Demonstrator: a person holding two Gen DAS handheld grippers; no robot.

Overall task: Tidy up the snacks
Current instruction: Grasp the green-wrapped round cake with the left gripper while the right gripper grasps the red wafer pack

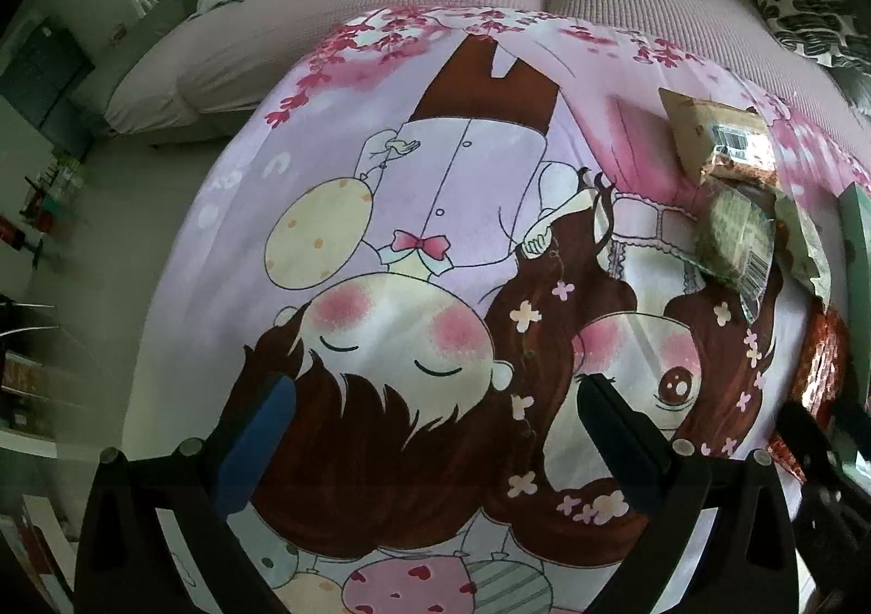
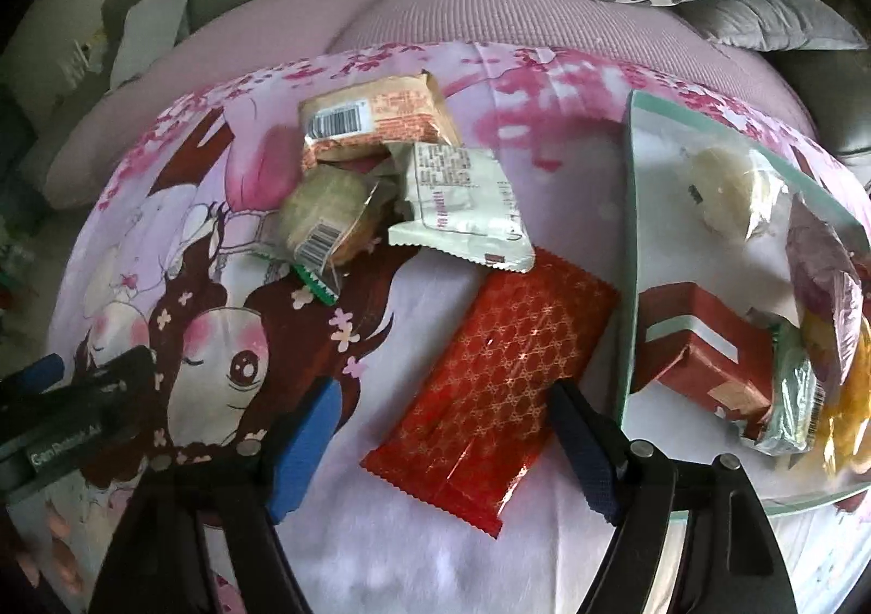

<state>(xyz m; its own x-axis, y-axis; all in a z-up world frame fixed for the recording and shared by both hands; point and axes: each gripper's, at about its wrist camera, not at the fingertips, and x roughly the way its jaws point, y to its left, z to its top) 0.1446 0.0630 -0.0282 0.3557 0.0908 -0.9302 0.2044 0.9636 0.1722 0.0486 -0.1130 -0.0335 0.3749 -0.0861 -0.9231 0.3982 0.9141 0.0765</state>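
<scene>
Surface: a desk covered with a cartoon cloth [image 2: 435,548], standing in front of a pink sofa [image 2: 490,10].
Container: a pale green-rimmed tray [image 2: 631,244] lay at the right side of the cloth.
Already sorted: a red-brown box [image 2: 713,358], a clear bag with a pale round cake [image 2: 724,189] and some more packets were inside the tray.
Still loose: a red foil packet [image 2: 490,374] lay just beside the tray's left rim; behind it a white packet [image 2: 462,200], a round cake in clear wrap [image 2: 326,216] and an orange-printed packet [image 2: 375,124] formed a small heap.
Right tongs [image 2: 441,450]: spread, above the near end of the red foil packet, pads not pressing it.
Left tongs [image 1: 435,445]: spread, nothing between them, over bare cloth.
Progress: it seemed about half done; four packets remained outside.
Next step, as I judge: to pinch the red foil packet and carry it to the tray.
</scene>
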